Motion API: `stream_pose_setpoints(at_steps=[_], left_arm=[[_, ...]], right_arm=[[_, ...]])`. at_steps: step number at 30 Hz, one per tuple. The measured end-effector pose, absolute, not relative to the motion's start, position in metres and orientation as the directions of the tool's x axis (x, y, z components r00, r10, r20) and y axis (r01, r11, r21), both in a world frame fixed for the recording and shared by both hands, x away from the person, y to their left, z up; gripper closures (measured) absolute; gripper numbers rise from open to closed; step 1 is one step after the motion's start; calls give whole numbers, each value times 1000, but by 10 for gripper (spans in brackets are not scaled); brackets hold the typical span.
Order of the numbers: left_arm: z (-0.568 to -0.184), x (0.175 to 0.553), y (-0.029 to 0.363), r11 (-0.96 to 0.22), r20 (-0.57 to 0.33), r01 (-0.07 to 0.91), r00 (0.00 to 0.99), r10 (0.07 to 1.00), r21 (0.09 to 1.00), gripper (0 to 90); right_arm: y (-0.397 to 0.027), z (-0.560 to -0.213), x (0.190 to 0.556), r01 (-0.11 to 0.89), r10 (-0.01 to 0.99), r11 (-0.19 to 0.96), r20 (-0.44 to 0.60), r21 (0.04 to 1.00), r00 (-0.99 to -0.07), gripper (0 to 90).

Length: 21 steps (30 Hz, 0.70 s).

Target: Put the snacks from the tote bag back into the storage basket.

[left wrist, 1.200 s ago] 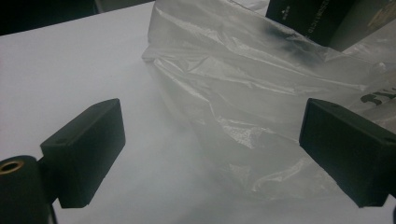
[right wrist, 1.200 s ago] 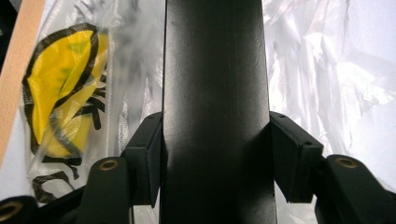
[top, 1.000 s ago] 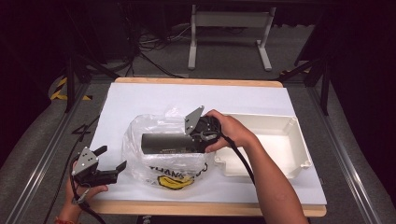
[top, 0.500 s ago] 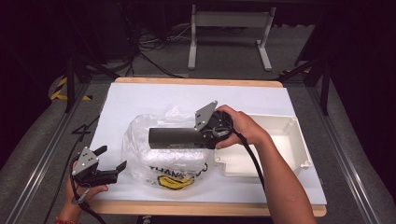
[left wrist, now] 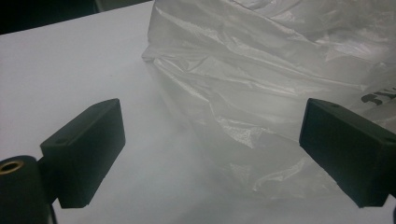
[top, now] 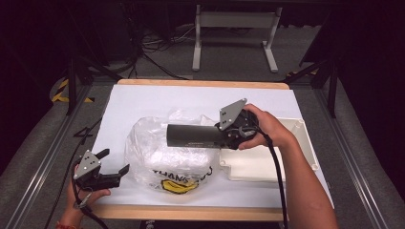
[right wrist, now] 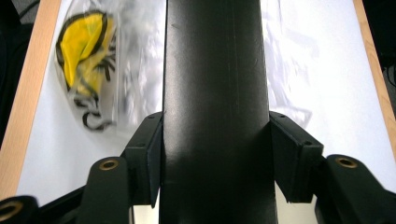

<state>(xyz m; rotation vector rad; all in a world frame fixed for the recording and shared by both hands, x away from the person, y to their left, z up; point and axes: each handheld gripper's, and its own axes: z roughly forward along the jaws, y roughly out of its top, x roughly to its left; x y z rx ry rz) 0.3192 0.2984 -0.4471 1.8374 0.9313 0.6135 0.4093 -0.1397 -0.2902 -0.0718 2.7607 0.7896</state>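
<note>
Black cylinder (top: pixel 193 135), matte, held level above the table (top: pixel 143 98) in the high view; its right end is clamped in the right gripper (top: pixel 229 130), which a hand (top: pixel 265 128) holds over the left edge of a white tray (top: pixel 301 138); the cylinder's free end points left, over a crumpled clear plastic bag (top: pixel 162 155) printed with black letters and a yellow mark; the bag lies on the white table cover, just beside the tray; left gripper (top: pixel 113 167) sits at the near left corner of the table, jaws spread wide and holding nothing, left hand (top: pixel 81 198) beneath it; grey plates top both grippers; a cable trails from each.

Left gripper view: two black pads (left wrist: pixel 86 149) stand far apart with bare white cover between them; the plastic bag (left wrist: pixel 261 79) rises just ahead and toward the right pad; whether it touches that pad cannot be told.

Right gripper view: the cylinder (right wrist: pixel 212 107) runs up the middle, gripped on both sides by the right gripper (right wrist: pixel 215 161) with its pads pressed against it; beyond lie the bag's yellow print (right wrist: pixel 86 44), blurred, the white cover and the wooden table edge (right wrist: pixel 21 93).
</note>
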Motion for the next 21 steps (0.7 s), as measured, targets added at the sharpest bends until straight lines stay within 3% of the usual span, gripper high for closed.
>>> stream_pose_setpoints(at_steps=[11,21], left_arm=[[-447,320,298,-263,20,338,580,814,904,78],[-447,321,297,-271,26,339,581,813,901,78]], right_arm=[[-187,-284,405,-64,96,856,-279,514,-955,431],[-207,-286,402,-57,93,866,-271,498,-958,431]])
